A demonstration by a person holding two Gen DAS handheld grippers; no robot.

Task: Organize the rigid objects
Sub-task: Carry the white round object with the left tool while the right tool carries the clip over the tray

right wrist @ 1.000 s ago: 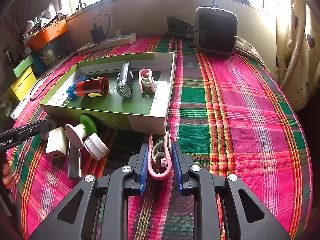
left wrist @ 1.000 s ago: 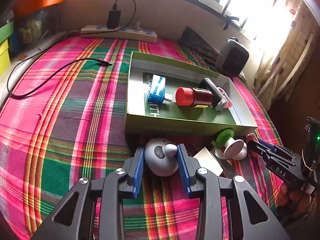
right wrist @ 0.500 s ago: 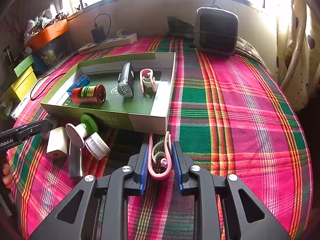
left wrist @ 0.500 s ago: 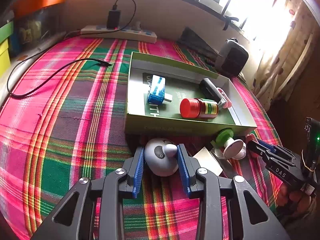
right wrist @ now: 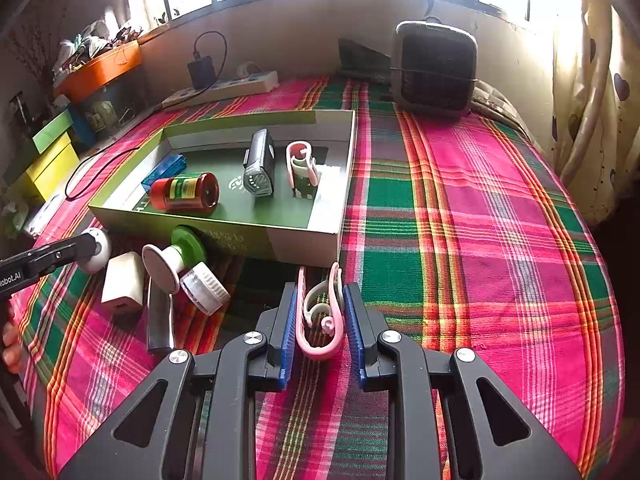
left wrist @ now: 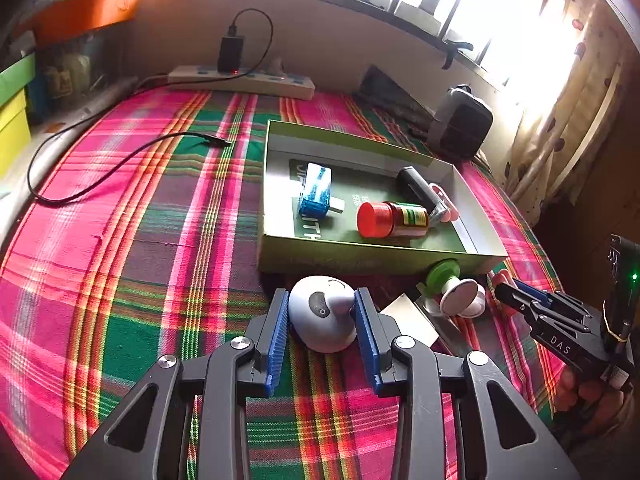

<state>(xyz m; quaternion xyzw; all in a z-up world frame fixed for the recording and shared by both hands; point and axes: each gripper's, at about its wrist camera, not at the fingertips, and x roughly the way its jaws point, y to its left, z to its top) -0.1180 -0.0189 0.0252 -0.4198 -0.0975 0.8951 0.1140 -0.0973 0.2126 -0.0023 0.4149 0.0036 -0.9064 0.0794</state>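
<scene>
A bed covered in a woven plaid blanket point(right wrist: 460, 208) of pink, green and orange stripes. On it sits a shallow green cardboard box point(right wrist: 256, 236) with a dark green floor.

The left gripper point(left wrist: 322, 320), black with ribbed blue pads, is closed on a smooth, rounded grey-white egg-shaped gadget point(left wrist: 324, 316) with dark oval markings, which rests on the blanket just in front of the box's near wall.

The right gripper point(right wrist: 320, 320) is closed on a curled pink and white plastic clip point(right wrist: 320, 320), glossy and hook-shaped, also on the blanket just in front of the box's near right corner.

Inside the box lie a red cylindrical bottle point(right wrist: 186, 192) with a yellow and green label, on its side; a flat translucent blue case point(right wrist: 164, 170); a black and grey boxy device point(right wrist: 260, 164); and a second pink clip point(right wrist: 302, 166).

Outside, against the near wall, are a green and white spool-shaped item point(right wrist: 176, 254), a ribbed white cap point(right wrist: 204, 288), a small white block point(right wrist: 122, 282) and a dark metallic strip point(right wrist: 160, 320).

At the back stand a dark boxy fan point(right wrist: 434, 68) and a white power strip point(right wrist: 220, 88).
</scene>
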